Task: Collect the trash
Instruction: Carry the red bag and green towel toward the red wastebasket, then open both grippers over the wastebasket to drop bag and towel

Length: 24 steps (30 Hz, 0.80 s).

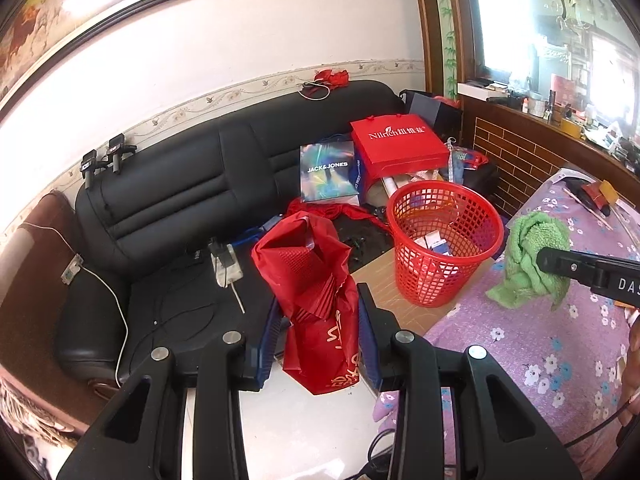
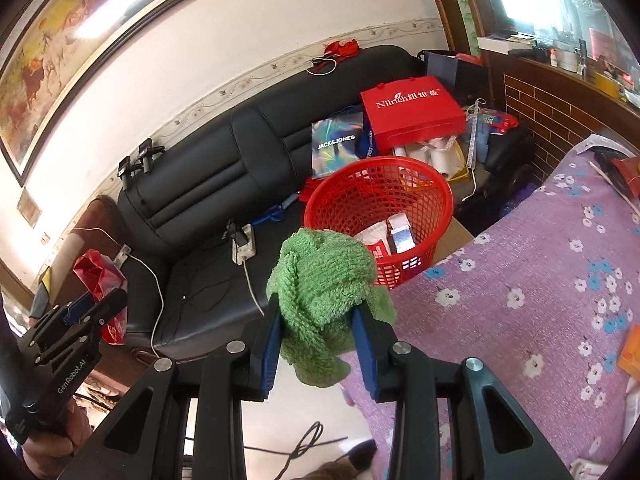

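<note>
The left tongs (image 1: 318, 336) are clamped on a crumpled red bag (image 1: 316, 280), and only their view shows its printed lower end hanging between the blue pads; the right tongs (image 2: 318, 344) pinch a bunched green cloth (image 2: 324, 300), whose loose folds that camera shows up close. Ahead of both tongs stands a red mesh basket (image 2: 400, 200) with small boxes inside, just beyond the cloth and right of the bag. Behind it runs a black sofa (image 1: 180, 200) littered with shopping bags, with a purple flowered bed (image 2: 540, 280) to the right.
</note>
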### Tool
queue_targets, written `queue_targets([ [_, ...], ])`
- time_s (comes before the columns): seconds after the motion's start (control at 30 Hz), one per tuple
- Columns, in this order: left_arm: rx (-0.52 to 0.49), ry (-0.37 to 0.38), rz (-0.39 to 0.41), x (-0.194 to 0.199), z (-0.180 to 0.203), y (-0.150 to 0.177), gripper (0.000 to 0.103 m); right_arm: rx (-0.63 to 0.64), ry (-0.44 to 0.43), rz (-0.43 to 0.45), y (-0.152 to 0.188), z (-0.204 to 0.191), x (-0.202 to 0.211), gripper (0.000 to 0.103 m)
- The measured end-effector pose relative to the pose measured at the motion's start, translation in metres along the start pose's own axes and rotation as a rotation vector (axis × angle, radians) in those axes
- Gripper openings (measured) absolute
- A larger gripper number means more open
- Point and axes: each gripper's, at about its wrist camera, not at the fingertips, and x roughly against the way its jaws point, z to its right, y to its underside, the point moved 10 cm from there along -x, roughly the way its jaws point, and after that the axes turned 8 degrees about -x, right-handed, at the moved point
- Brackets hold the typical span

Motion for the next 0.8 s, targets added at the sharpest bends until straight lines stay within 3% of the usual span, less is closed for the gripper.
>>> queue_targets([
  [0.27, -0.021, 0.076, 0.007, -0.017, 0.019, -0.023, 0.035, -0.065, 0.031, 0.035, -0.009, 0.031, 0.017, 0.036],
  [0.5, -0.041, 0.227, 0.0, -0.051, 0.056, -0.059, 0.035, -0.145, 0.049, 0.031, -0.027, 0.058, 0.019, 0.036],
  [0.8, -0.081, 0.42, -0.04, -0.119, 0.107, -0.1, 0.035, -0.178, 0.031, 0.026, -0.087, 0.056, -0.013, 0.037],
])
